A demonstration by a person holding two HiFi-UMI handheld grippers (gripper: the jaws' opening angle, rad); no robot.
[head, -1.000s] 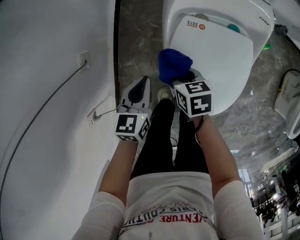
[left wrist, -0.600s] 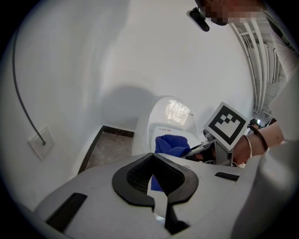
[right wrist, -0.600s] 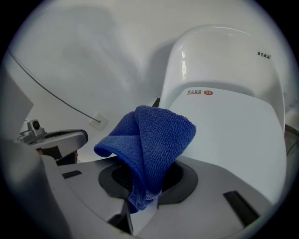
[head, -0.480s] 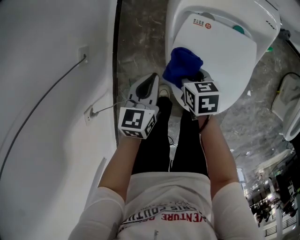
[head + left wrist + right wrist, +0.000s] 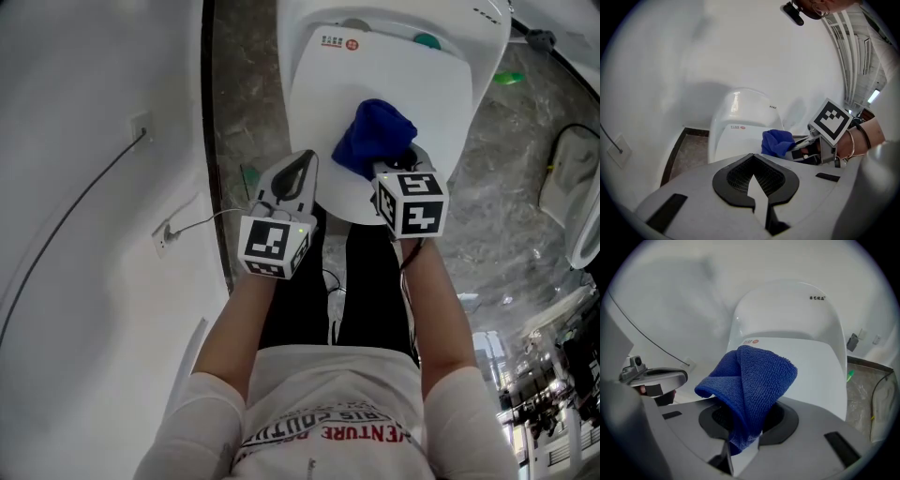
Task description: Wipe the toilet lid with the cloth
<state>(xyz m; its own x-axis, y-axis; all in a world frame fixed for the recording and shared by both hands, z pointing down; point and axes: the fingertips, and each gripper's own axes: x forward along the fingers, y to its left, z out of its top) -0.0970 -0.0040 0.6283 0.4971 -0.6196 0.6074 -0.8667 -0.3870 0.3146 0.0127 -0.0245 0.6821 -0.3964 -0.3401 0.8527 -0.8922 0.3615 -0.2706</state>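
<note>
The white toilet lid (image 5: 394,84) (image 5: 811,362) (image 5: 736,133) is down, with a small red label near its hinge. A folded blue cloth (image 5: 373,137) (image 5: 750,385) (image 5: 777,142) is over the front part of the lid, and my right gripper (image 5: 389,167) (image 5: 743,437) is shut on it. I cannot tell whether the cloth touches the lid. My left gripper (image 5: 292,171) (image 5: 757,180) is shut with nothing in it, beside the toilet's front left edge, over the floor.
A white wall (image 5: 84,187) with a socket and a grey cable runs along the left. Grey marble floor (image 5: 239,112) surrounds the toilet. A white bin (image 5: 572,206) stands at the right. The person's dark legs are below the grippers.
The right gripper has carried the blue cloth from the lid's front left edge further onto the lid. The left gripper has stayed beside the toilet.
</note>
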